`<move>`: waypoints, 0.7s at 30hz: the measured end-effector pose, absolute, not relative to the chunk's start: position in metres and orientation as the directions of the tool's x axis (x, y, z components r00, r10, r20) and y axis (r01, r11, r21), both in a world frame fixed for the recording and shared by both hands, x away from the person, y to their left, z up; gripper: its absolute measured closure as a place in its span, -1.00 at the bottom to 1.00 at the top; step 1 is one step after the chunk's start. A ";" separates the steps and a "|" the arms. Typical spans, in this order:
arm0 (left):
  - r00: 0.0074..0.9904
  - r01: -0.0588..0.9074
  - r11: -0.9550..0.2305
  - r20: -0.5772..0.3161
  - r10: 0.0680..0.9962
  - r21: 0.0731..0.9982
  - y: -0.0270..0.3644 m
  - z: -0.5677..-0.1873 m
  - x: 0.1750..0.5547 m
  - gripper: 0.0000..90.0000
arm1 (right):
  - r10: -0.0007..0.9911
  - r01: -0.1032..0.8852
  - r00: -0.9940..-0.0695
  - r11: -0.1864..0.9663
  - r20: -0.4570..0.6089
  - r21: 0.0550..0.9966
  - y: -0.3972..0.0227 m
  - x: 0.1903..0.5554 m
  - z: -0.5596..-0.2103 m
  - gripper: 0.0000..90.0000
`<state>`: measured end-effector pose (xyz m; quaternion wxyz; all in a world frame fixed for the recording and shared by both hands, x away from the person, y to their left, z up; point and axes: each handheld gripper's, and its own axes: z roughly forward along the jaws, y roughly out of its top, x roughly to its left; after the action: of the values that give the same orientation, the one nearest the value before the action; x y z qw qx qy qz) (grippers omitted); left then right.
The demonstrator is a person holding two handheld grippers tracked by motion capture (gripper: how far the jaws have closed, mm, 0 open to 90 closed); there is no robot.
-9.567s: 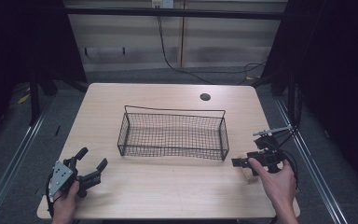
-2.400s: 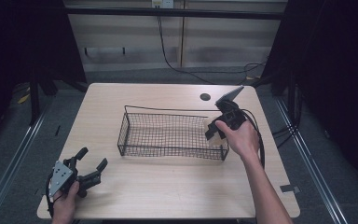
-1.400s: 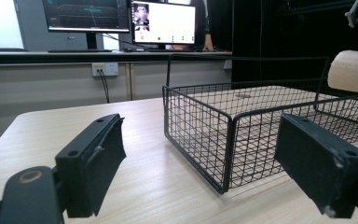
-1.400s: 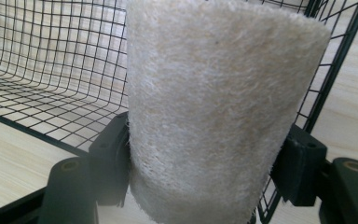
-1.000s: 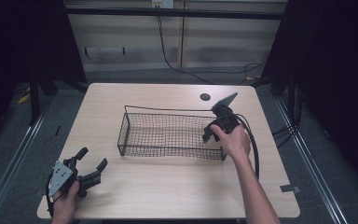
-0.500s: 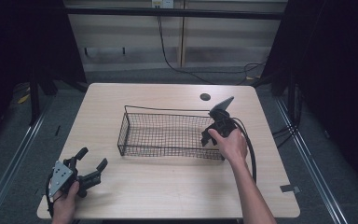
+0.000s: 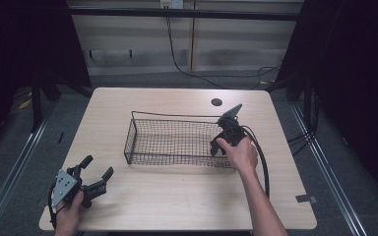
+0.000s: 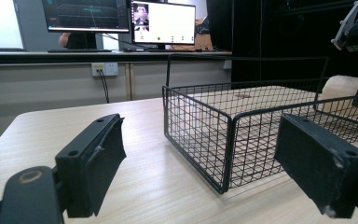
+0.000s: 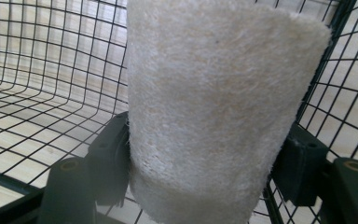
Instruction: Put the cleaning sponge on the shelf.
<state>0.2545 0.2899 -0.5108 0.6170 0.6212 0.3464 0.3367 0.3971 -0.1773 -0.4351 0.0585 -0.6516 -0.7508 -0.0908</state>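
A cream, fuzzy roll of cloth (image 9: 214,102) stands upright between the jaws of my right gripper (image 9: 209,140), which is shut on it. Behind the roll is the mesh of a black wire basket (image 9: 37,93). In the high view, my right gripper (image 7: 218,146) dips into the right end of the basket (image 7: 172,158), with the hand covering the roll. At the table's front left, my left gripper (image 7: 97,166) is held open with nothing in it. In the left gripper view, its jaws (image 8: 200,133) stand wide apart and face the basket's near corner (image 8: 226,154).
The basket sits in the middle of a light wooden table (image 7: 177,196). A round cable hole (image 7: 216,102) lies behind the basket. The right gripper's cable (image 7: 262,157) loops over the table's right side. Monitors (image 8: 121,18) stand on a desk beyond.
My right gripper came from the table's right edge to the basket's right end and has sunk slightly lower and leftward into it. The left gripper has stayed still.
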 end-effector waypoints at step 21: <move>0.537 0.017 0.001 -0.010 0.843 1.000 0.290 -0.511 0.254 -0.66 | 0.980 0.991 -0.131 0.130 0.149 0.017 -0.170 0.400 -0.443 -0.33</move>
<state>0.2544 0.2900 -0.5108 0.6173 0.6226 0.3456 0.3344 0.3998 -0.1697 -0.4427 0.0503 -0.6574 -0.7498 -0.0556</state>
